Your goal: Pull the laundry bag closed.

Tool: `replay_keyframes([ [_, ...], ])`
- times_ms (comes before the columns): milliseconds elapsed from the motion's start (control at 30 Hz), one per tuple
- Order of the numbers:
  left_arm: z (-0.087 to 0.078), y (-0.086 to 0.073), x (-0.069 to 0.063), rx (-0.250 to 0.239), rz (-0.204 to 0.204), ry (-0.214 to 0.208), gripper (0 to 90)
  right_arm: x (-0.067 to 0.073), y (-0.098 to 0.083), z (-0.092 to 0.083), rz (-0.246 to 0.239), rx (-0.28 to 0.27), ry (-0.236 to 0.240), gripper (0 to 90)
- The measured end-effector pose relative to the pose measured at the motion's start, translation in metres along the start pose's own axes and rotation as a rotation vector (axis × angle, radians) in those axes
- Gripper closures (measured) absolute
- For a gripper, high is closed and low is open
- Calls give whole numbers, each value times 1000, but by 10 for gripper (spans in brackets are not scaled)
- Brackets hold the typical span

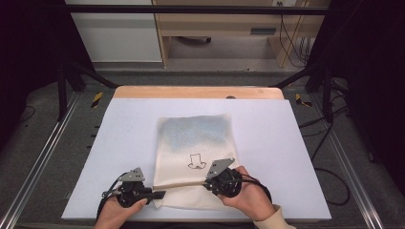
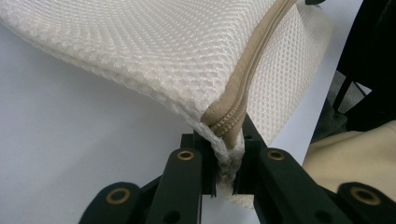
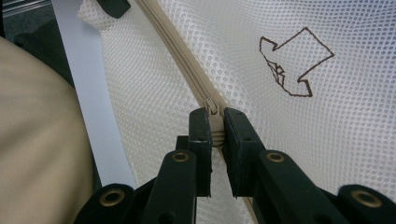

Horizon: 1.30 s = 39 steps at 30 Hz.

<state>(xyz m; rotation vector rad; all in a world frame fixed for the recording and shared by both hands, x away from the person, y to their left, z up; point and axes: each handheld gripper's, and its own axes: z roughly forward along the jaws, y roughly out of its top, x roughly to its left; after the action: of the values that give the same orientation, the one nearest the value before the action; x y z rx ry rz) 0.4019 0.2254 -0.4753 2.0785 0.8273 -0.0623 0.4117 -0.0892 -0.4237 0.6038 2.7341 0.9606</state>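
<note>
Mesh bag (image 1: 195, 152) lies mid-bench, reaching its near edge. Left gripper (image 2: 226, 158) clamps the bag's near-left corner at the beige zipper (image 2: 243, 79) end; right gripper (image 3: 215, 128) pinches the zipper pull (image 3: 214, 114). Bare bench (image 1: 124, 138) flanks both sides.

The high view is evenly lit from overhead, and the pale desk (image 1: 267, 143) reads bright while the frame's left and right sides fall into near black. Shadows on the desk are soft and short. That picture is slightly soft and grainy, with straight rails bowing a little toward the edges. In the left gripper view the mesh bag (image 2: 154, 51) is sharp at mid-frame and blurs toward the top, lit brightly without glare. The right gripper view is crisp on the mesh weave.
</note>
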Motion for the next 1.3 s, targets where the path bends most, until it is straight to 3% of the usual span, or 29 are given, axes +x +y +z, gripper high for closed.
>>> replay_keyframes([
  [1300, -1, 0, 1, 2, 3, 14, 826, -3, -15, -9, 39, -15, -12, 822],
])
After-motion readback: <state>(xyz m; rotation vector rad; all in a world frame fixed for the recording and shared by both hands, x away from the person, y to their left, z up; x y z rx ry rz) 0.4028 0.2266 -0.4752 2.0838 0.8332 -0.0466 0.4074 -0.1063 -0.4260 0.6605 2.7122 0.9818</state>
